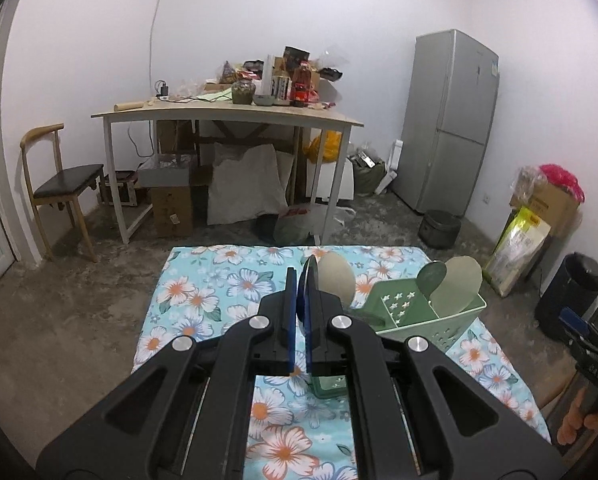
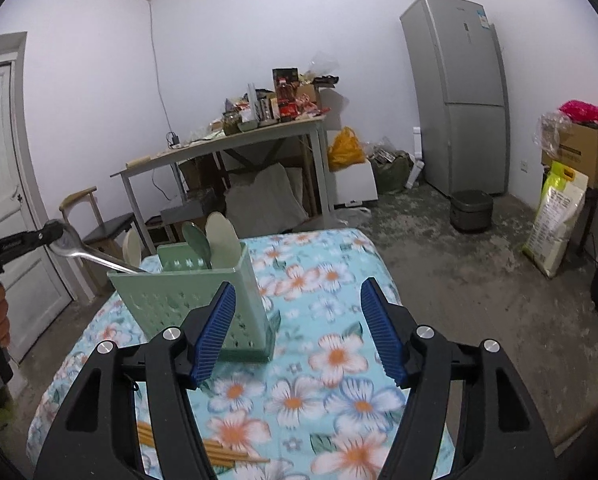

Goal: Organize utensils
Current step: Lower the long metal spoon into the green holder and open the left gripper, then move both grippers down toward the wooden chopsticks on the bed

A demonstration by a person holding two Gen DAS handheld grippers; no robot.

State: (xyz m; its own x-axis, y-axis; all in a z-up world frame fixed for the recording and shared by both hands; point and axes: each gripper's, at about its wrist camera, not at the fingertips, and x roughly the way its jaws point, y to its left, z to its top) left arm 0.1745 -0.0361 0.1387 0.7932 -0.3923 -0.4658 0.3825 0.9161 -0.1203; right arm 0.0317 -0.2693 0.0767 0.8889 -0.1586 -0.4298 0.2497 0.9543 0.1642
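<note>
A green perforated utensil holder point(image 2: 203, 300) stands on the floral tablecloth point(image 2: 331, 360); it also shows in the left wrist view point(image 1: 431, 316). It holds a green spoon point(image 2: 197, 240) and cream spoons point(image 2: 223, 240). My left gripper point(image 1: 301, 304) is shut on a metal spoon point(image 2: 83, 254), bowl end between the pads, handle slanting down into the holder's near-left compartment. My right gripper point(image 2: 297, 332) is open and empty, just right of the holder. Wooden chopsticks point(image 2: 219, 450) lie on the cloth under the right gripper.
A cluttered table point(image 1: 227, 114) stands at the far wall with a wooden chair point(image 1: 59, 184) to its left. A grey fridge point(image 1: 451, 120), a pot point(image 1: 439, 228), boxes and bags point(image 1: 539, 216) and a black bin point(image 1: 567, 296) sit at the right.
</note>
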